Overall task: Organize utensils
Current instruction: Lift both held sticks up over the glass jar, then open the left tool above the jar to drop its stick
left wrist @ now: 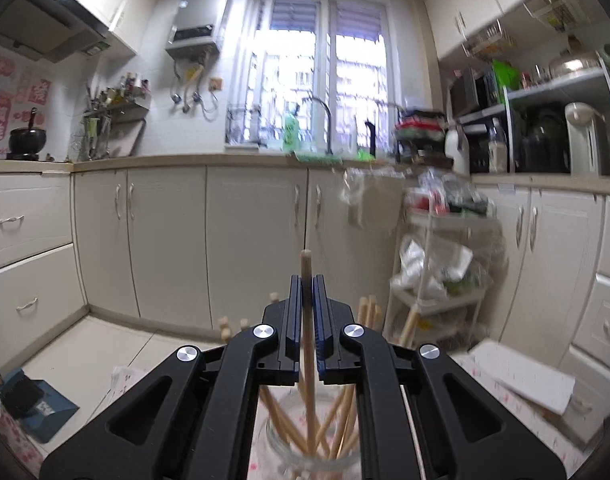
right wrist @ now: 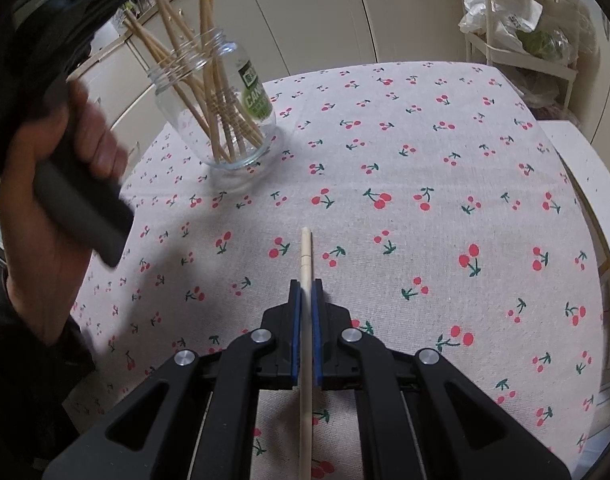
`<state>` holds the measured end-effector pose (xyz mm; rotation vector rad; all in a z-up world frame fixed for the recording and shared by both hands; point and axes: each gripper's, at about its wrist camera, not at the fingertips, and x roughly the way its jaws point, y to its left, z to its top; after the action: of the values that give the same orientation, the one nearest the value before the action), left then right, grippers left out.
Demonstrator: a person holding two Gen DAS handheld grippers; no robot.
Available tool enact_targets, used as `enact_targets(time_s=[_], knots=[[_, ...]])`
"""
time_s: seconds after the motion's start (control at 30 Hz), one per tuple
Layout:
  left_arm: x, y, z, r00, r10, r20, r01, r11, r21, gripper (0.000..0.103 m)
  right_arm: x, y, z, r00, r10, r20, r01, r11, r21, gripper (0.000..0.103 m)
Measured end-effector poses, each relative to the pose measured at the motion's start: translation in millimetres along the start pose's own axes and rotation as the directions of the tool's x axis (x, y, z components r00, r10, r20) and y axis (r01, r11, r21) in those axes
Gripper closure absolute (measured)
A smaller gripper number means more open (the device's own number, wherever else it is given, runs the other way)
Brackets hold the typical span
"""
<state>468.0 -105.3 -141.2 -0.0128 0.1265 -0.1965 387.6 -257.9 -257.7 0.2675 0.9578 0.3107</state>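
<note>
My left gripper is shut on a wooden chopstick that stands upright, its lower end inside a clear glass jar directly below, which holds several more chopsticks. In the right wrist view the jar stands on the cherry-print tablecloth at the far left, with the left gripper and the hand above it. My right gripper is shut on a single chopstick, held above the cloth near the table's front middle.
A white board lies at the table's right edge. A white trolley rack with bags stands beyond the table. Kitchen cabinets and a sink counter run along the far wall. A blue dustpan sits on the floor at left.
</note>
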Motion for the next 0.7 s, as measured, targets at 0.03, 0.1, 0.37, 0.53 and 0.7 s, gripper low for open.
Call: enact_targets(time_s=[0.03,0.1,0.37,0.53,0.7], knots=[[-3,0,-2,1.000,0.000,-0.015,0.000,1.000,0.013,0.095,0,-2,0,1.000,0.007,0.002,-0.007,1.000,0.011,0.097],[-8,1,-5,0.999,-0.002,-0.041,0.003,1.000,0.029,0.080,0,-5,0,1.000,0.021,0.009,-0.021,0.999,0.030,0.097],[-65,24,-13,0.999,0.030,-0.046,-0.029,1.000,0.011,0.021,-34,-12,13,0.975,0.107,0.195,-0.130,0.985,0.111,0.097],[-91,59,-45,0.986,0.037,-0.165,-0.055,0.992,-0.109,0.010,-67,-2,26,0.921,0.126,0.367,-0.177,0.978,0.110,0.097],[-93,87,-75,0.963,0.035,-0.266,-0.098,0.969,-0.228,0.010,-93,21,50,0.837,0.123,0.533,-0.200,0.976,0.089,0.097]])
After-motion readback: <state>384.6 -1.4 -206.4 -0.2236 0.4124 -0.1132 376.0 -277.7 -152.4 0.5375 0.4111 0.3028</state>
